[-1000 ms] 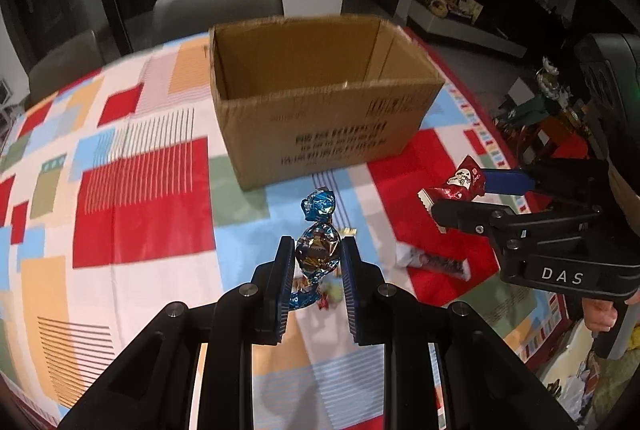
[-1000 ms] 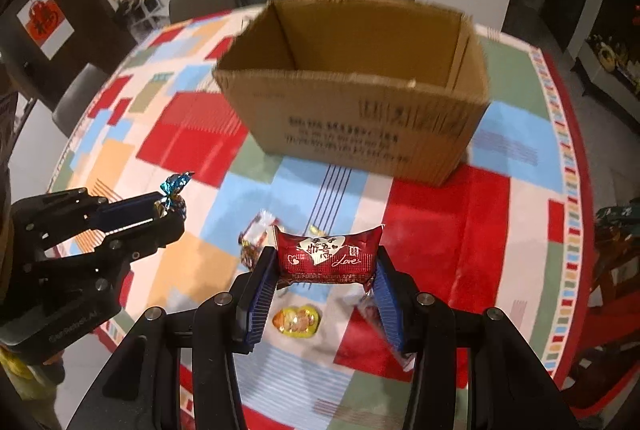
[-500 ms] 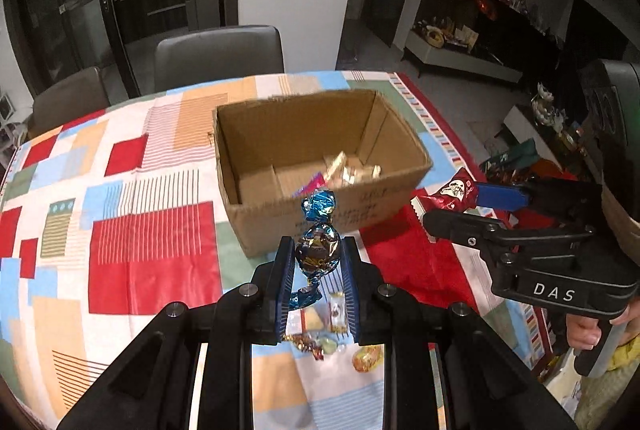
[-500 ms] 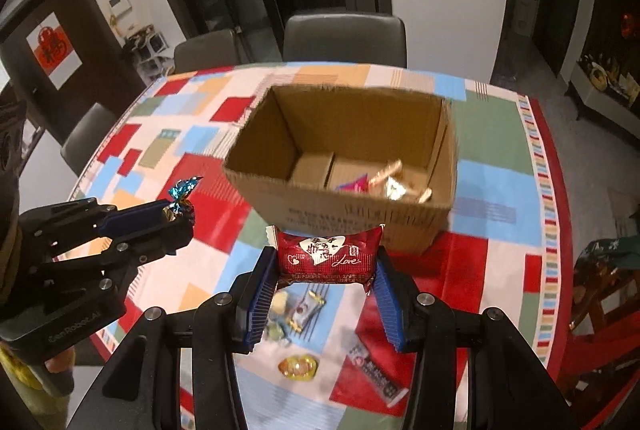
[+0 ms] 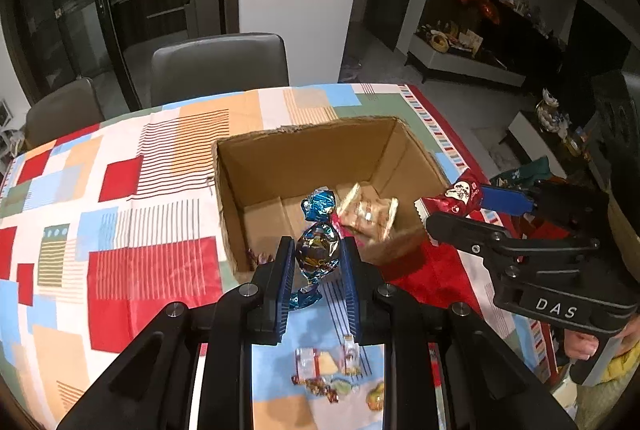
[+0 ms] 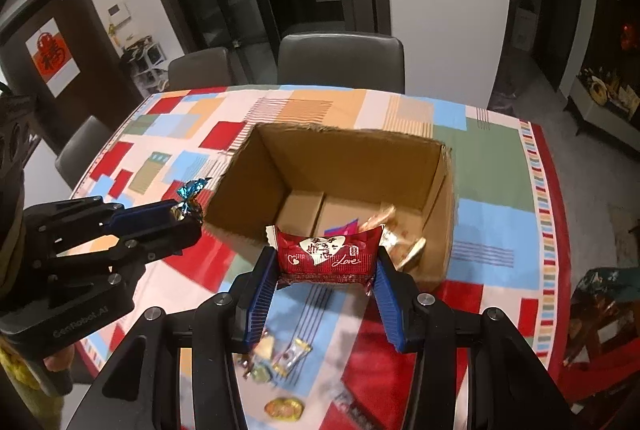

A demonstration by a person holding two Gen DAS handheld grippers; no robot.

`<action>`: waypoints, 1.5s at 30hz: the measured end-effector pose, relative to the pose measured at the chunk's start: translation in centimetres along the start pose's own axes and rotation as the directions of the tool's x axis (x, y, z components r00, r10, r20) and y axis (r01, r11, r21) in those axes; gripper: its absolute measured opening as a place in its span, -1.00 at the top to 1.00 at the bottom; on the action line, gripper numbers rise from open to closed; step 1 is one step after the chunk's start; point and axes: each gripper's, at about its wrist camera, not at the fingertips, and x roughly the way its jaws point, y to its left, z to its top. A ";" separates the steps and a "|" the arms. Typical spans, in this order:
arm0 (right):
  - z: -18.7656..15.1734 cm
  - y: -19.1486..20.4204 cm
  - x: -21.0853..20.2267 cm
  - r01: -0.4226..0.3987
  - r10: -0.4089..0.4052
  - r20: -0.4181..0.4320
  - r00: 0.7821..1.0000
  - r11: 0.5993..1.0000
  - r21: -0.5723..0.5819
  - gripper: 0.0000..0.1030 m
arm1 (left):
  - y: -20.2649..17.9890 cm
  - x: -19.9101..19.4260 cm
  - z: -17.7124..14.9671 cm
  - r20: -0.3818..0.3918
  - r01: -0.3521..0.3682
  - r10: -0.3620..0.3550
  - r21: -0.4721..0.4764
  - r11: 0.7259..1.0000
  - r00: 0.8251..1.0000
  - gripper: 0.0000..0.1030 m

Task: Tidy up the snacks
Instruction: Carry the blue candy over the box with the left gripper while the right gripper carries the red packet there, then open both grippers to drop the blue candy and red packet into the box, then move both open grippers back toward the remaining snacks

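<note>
While hanging above the near part of the table [image 5: 120, 270], pinching a blue foil candy [image 5: 318, 250] between the nearly closed jaws of the left hand-held gripper [image 5: 314, 262], just short of the cardboard box [image 5: 248, 198]. Further right, clasping a red snack packet [image 6: 328, 254] by its two ends in the right hand-held gripper [image 6: 326, 270], jaws standing partly apart across its width, right at the box's near wall.

Judging the job as partway through: several wrapped snacks [image 5: 368, 214] lying in the box already, two more being held in the air beside it, and a scatter of loose sweets [image 6: 280, 354] waiting on the table beneath. Leaving, most likely, two drops and further rounds of picking.

Showing, from the left wrist only, a small sweet [image 5: 256, 256] tucked into the box's near left corner. Showing, from the right wrist only, the folded flaps of the box floor and a dark packet [image 6: 352, 406] at the table's near edge.
</note>
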 end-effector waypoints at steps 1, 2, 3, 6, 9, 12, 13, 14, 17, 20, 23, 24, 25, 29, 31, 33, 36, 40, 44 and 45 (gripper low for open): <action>0.2 -0.1 0.2 0.002 -0.002 0.001 1.000 1.000 0.001 0.07 | 0.2 0.4 0.4 0.004 -0.002 0.002 -0.005 1.000 1.000 0.55; 0.4 -0.3 0.6 0.003 -0.003 0.001 1.000 1.000 0.007 0.07 | 0.3 0.7 0.6 0.008 -0.001 0.001 -0.008 1.000 1.000 0.54; 0.5 -0.5 0.7 0.002 -0.002 0.004 1.000 1.000 0.011 0.07 | 0.4 1.2 0.9 0.013 -0.002 0.002 -0.007 1.000 1.000 0.54; 0.9 -1.1 1.3 -0.002 0.002 0.017 1.000 1.000 0.022 0.07 | 0.5 2.2 1.5 0.018 -0.023 0.023 0.001 1.000 1.000 0.54; 1.3 -1.6 2.0 -0.009 0.008 0.027 1.000 0.999 0.032 0.07 | 0.5 3.0 2.2 0.019 -0.034 0.034 -0.001 0.999 0.999 0.54; 1.7 -2.3 2.4 -0.008 0.007 0.027 1.000 0.998 0.060 0.05 | 0.5 3.8 3.1 0.006 -0.038 0.038 -0.016 0.999 0.999 0.43; 1.9 -2.4 2.5 -0.006 0.004 0.026 1.000 0.998 0.066 -0.01 | 0.6 3.9 3.4 0.001 -0.034 0.034 -0.025 0.999 0.999 0.32; 2.0 -2.6 2.6 0.004 -0.006 0.025 1.000 0.997 0.073 -0.12 | 0.8 3.9 3.5 0.003 -0.036 0.036 -0.029 0.999 0.999 0.06; 2.0 -3.0 2.2 0.035 -0.038 0.040 0.998 0.996 0.084 -0.16 | 0.8 3.4 3.3 0.024 -0.078 0.078 -0.025 0.997 0.997 -0.02; 1.5 -2.8 1.6 0.052 -0.055 0.046 0.997 0.996 0.068 -0.16 | 0.7 2.5 2.3 0.028 -0.093 0.093 -0.020 0.995 0.995 -0.02; 0.5 -2.2 0.8 0.064 -0.065 0.050 0.997 0.997 0.031 -0.16 | 0.2 1.2 0.7 0.047 -0.124 0.125 -0.035 0.992 0.991 -0.02; 0.0 -1.8 0.5 0.059 -0.060 0.049 0.997 0.998 0.020 -0.16 | 0.1 0.8 0.3 0.053 -0.126 0.128 -0.042 0.991 0.990 -0.02; -0.4 -1.7 0.3 0.053 -0.054 0.051 0.997 0.998 0.013 -0.16 | -0.1 0.4 -0.2 0.058 -0.116 0.118 -0.047 0.992 0.991 -0.02; -2.3 -1.0 -0.7 0.037 -0.036 0.039 0.999 0.999 -0.016 -0.16 | -0.5 -0.9 -2.5 0.063 -0.114 0.118 -0.062 0.992 0.991 -0.02; -3.1 -0.9 -1.1 0.042 -0.041 0.031 0.999 0.999 -0.021 -0.16 | -0.9 -1.6 -3.6 0.070 -0.118 0.122 -0.056 0.991 0.990 -0.02; -4.1 -0.6 -1.5 0.042 -0.041 0.025 0.999 0.999 -0.027 -0.16 | -1.1 -2.0 -4.3 0.077 -0.119 0.123 -0.055 0.991 0.989 -0.02; -5.7 0.0 -2.4 0.052 -0.051 0.033 0.998 0.998 -0.039 -0.16 | -1.6 -3.0 -5.7 0.097 -0.125 0.129 -0.045 0.991 0.987 -0.01; -7.8 0.7 -3.5 0.064 -0.060 0.074 0.995 0.997 -0.050 -0.16 | -2.3 -3.9 -7.5 0.122 -0.131 0.132 -0.019 0.991 0.984 -0.01; -10.1 1.2 -4.8 0.086 -0.079 0.133 0.988 0.995 -0.051 -0.16 | -3.2 -4.5 -9.9 0.158 -0.157 0.154 0.008 0.988 0.975 -0.01; -10.7 1.3 -5.1 0.095 -0.086 0.149 0.985 0.994 -0.052 -0.16 | -3.3 -4.6 -10.3 0.165 -0.163 0.159 0.011 0.987 0.974 -0.01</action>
